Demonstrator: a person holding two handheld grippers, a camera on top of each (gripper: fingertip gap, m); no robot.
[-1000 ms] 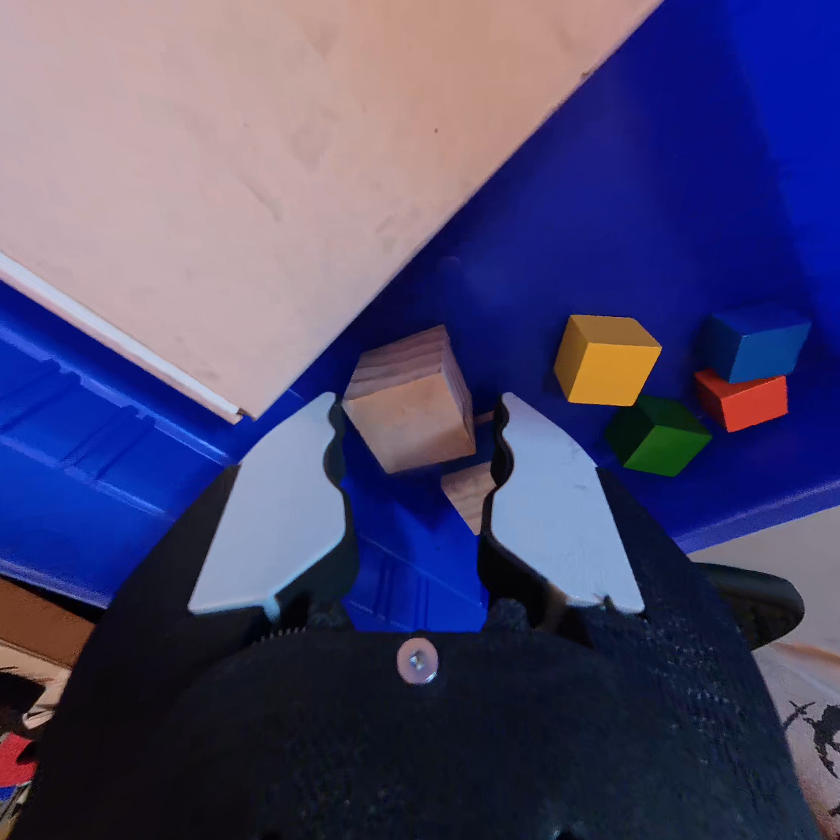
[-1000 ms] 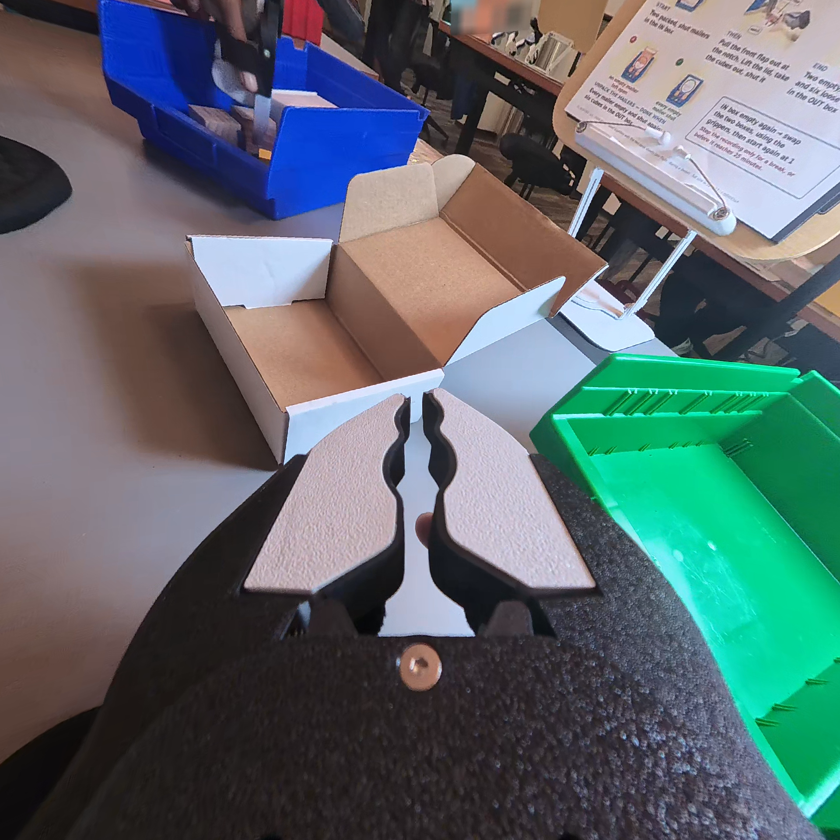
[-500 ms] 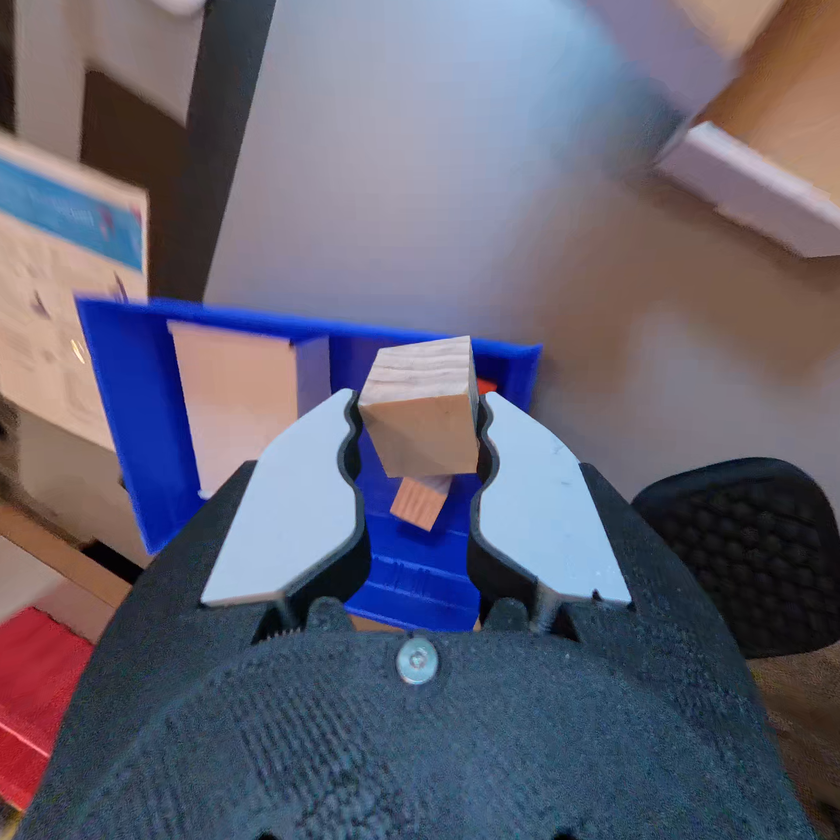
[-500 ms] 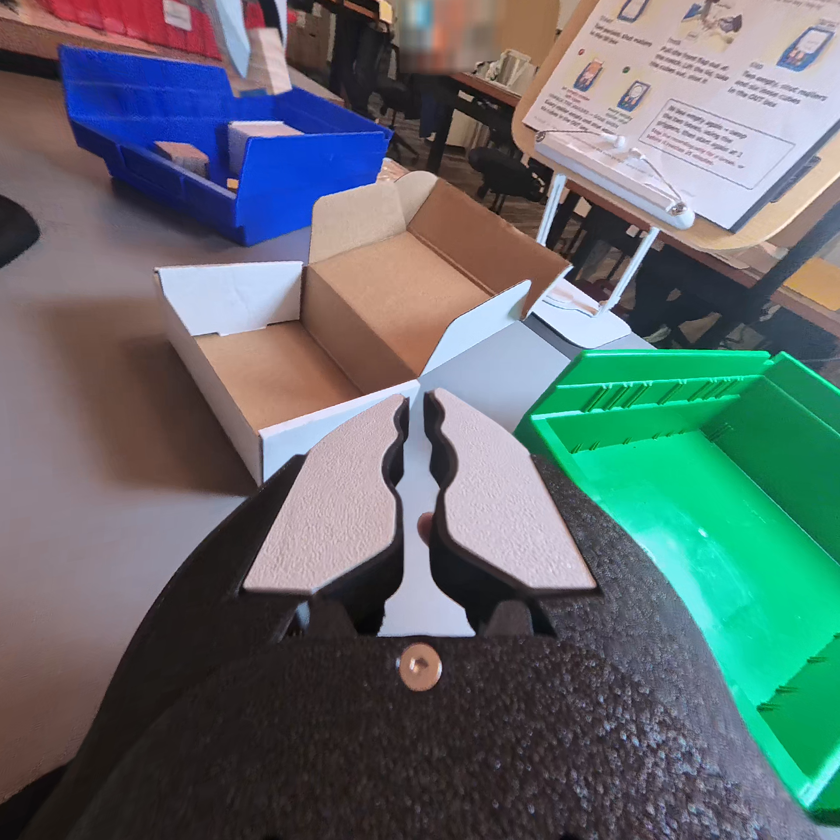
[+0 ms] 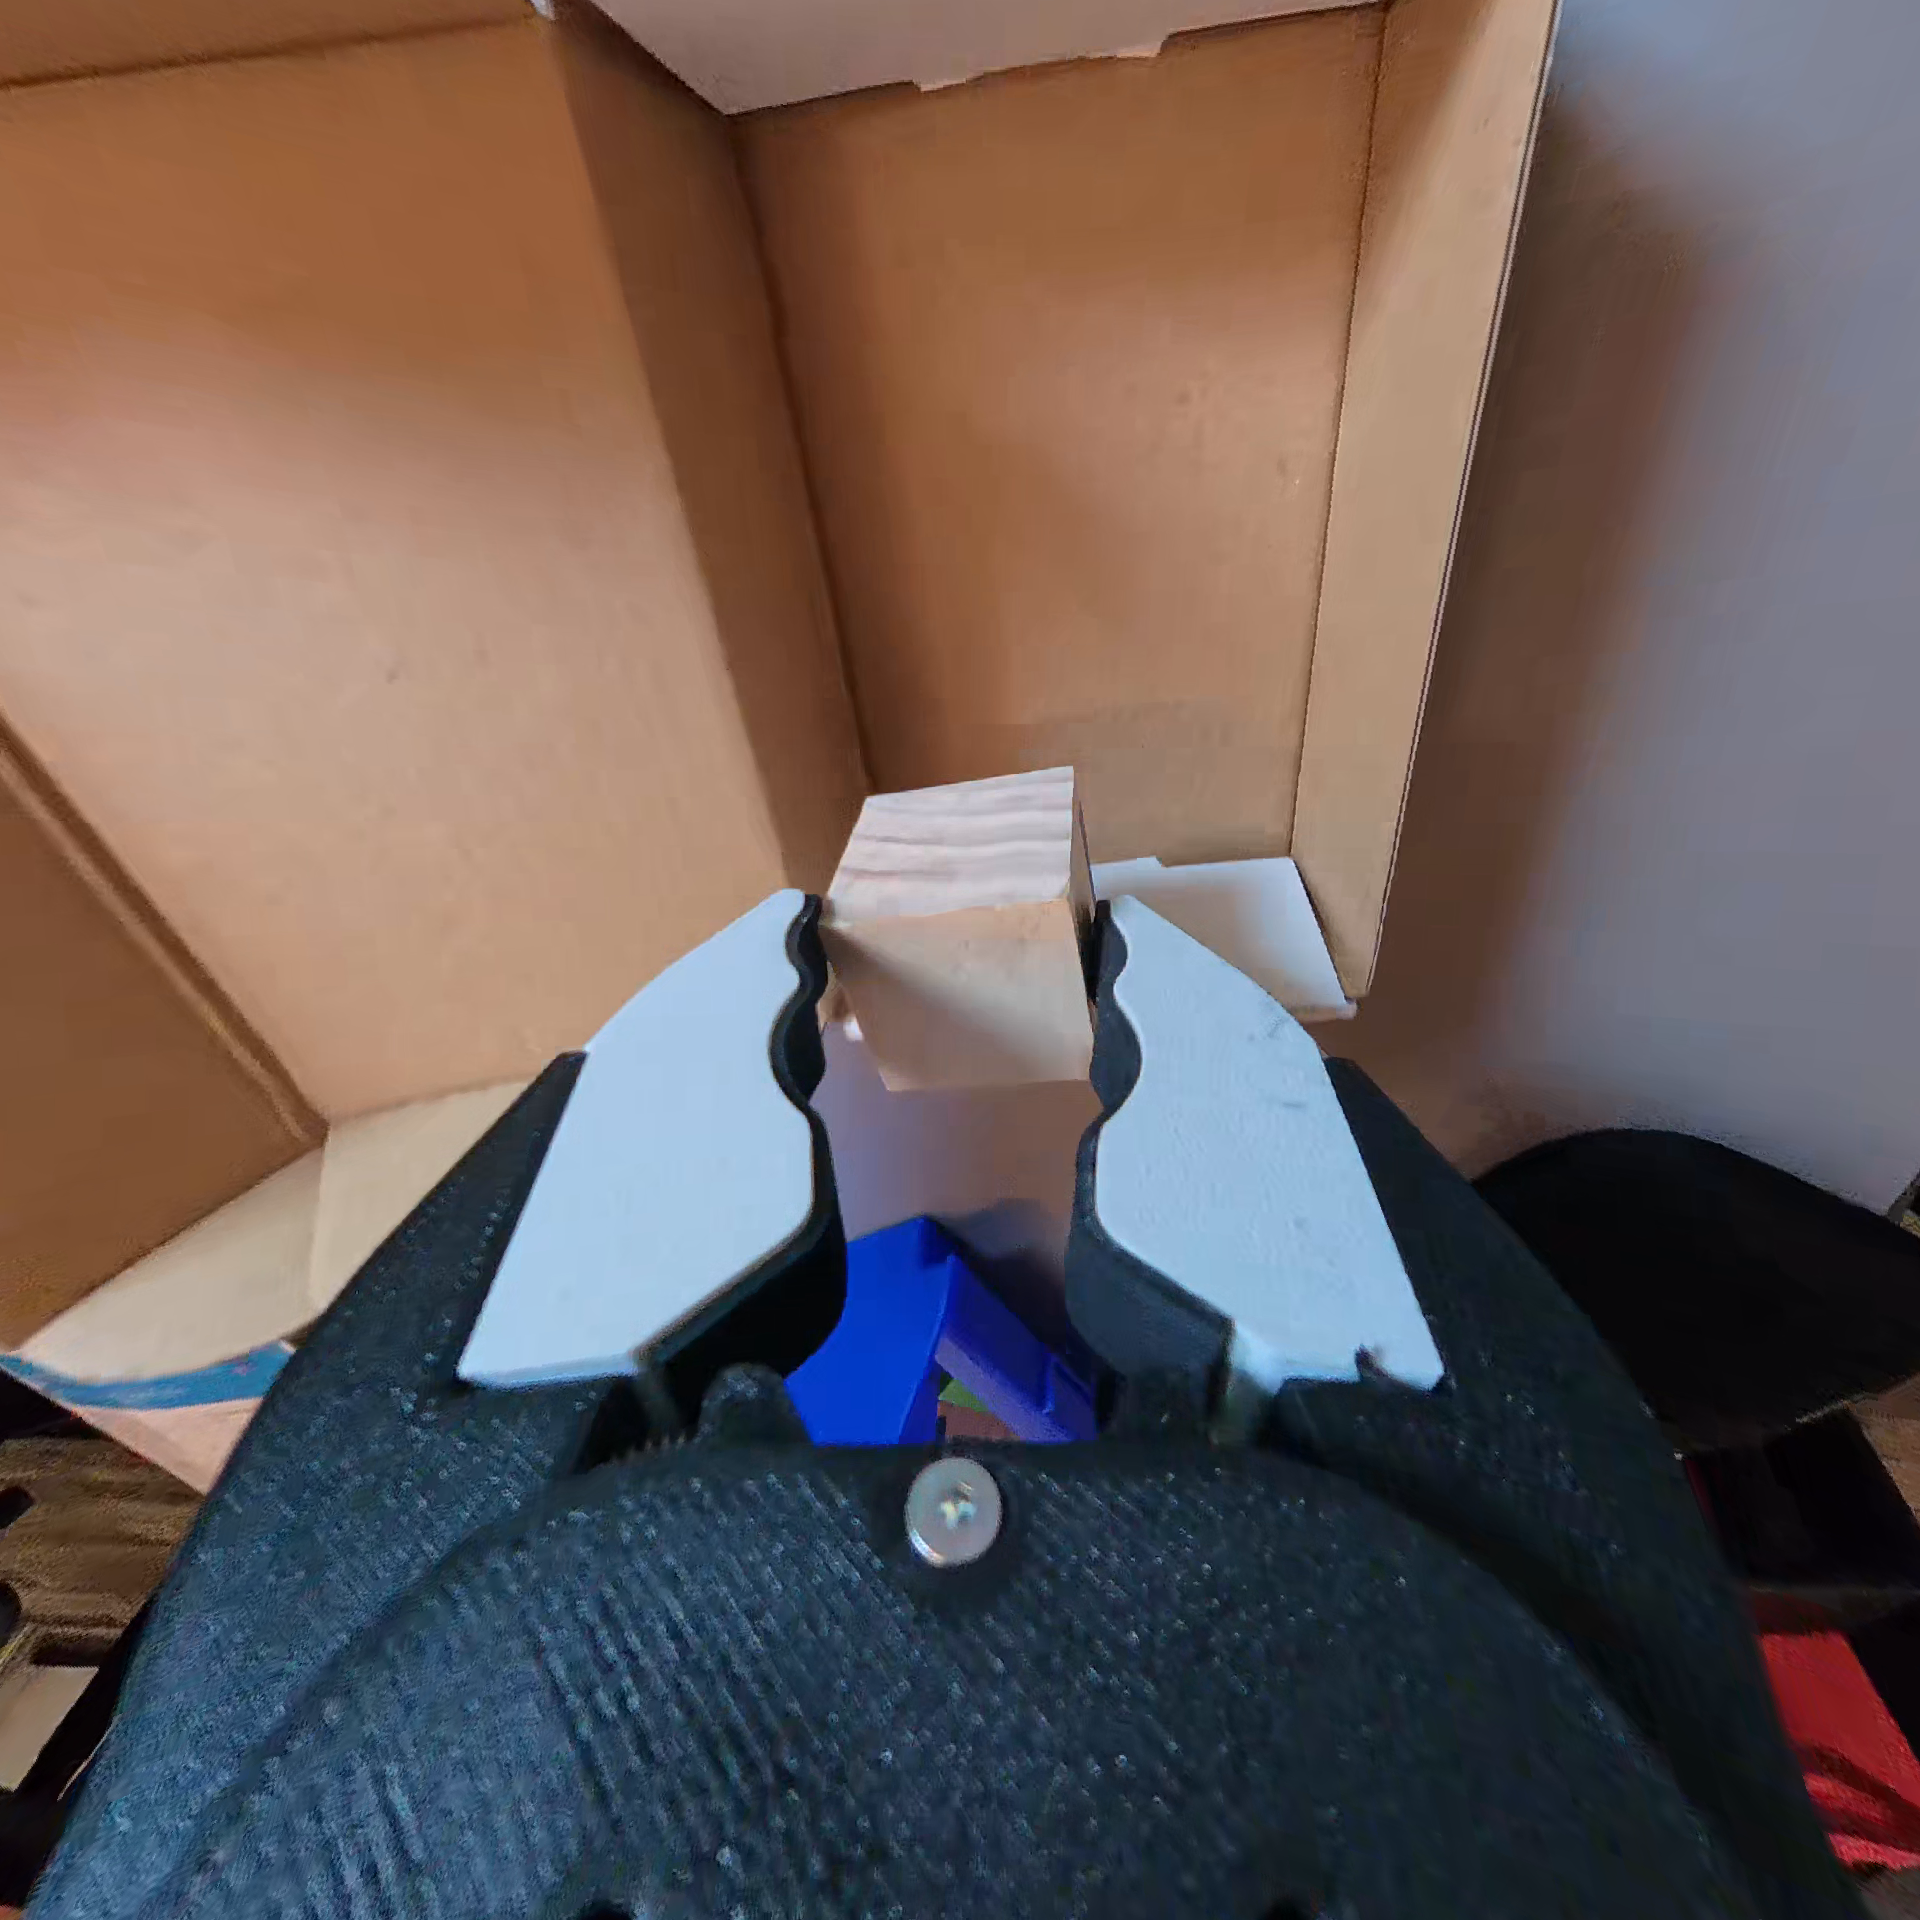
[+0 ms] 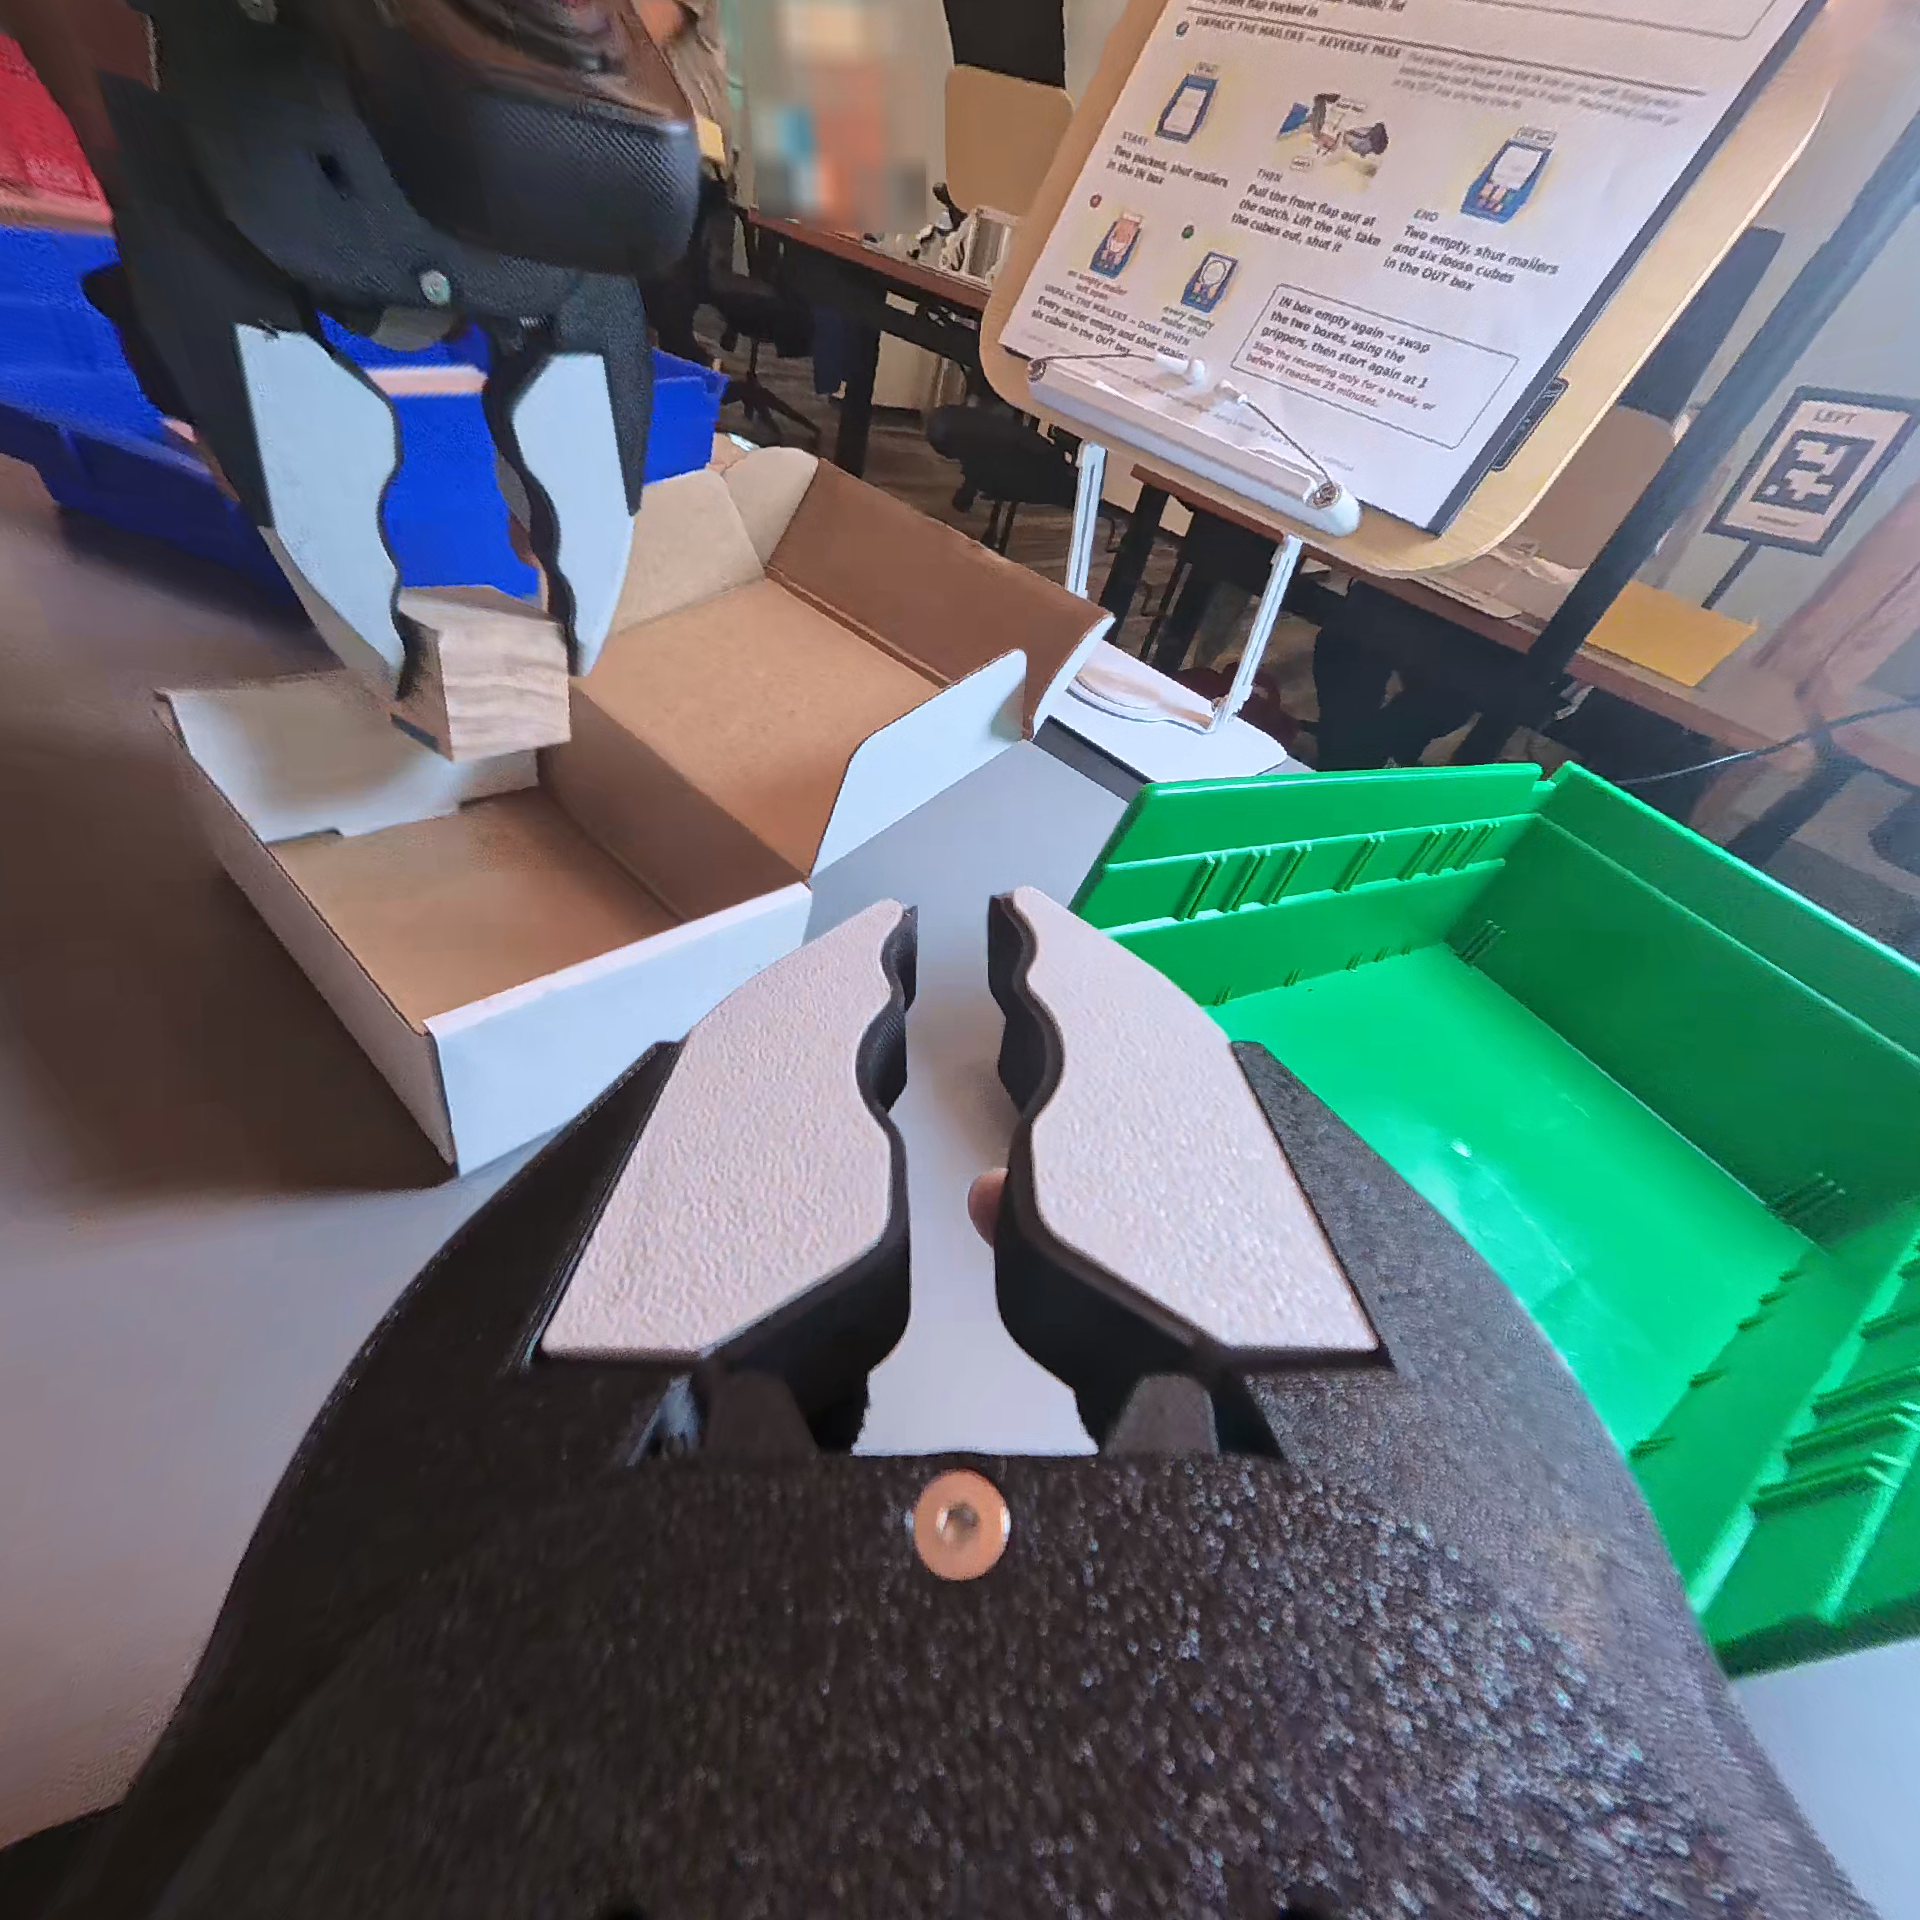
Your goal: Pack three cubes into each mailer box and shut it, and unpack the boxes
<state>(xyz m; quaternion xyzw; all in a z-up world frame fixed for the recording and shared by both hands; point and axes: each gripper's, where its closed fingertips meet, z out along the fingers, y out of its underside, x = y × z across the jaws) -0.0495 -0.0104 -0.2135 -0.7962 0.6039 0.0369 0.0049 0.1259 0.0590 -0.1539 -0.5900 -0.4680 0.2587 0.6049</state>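
My left gripper is shut on a plain wooden cube. It holds the cube above the brown floor of the open mailer box, near one end. In the right wrist view the left gripper hangs point-down with the cube over the left end of the white mailer box. The box's lid stands open at the back and the box holds nothing. My right gripper is empty, its jaws almost together with a narrow gap. It hovers over the table between the box and the green bin.
The blue bin stands behind the mailer box and shows between my left fingers. An instruction board on a white stand is at the back right. A black rounded object lies beside the box. Left tips to right tips: about 20 cm.
My left gripper closed on the wooden cube in the blue bin, lifted it and carried it over the open mailer box. The gap between my right jaws widened slightly.
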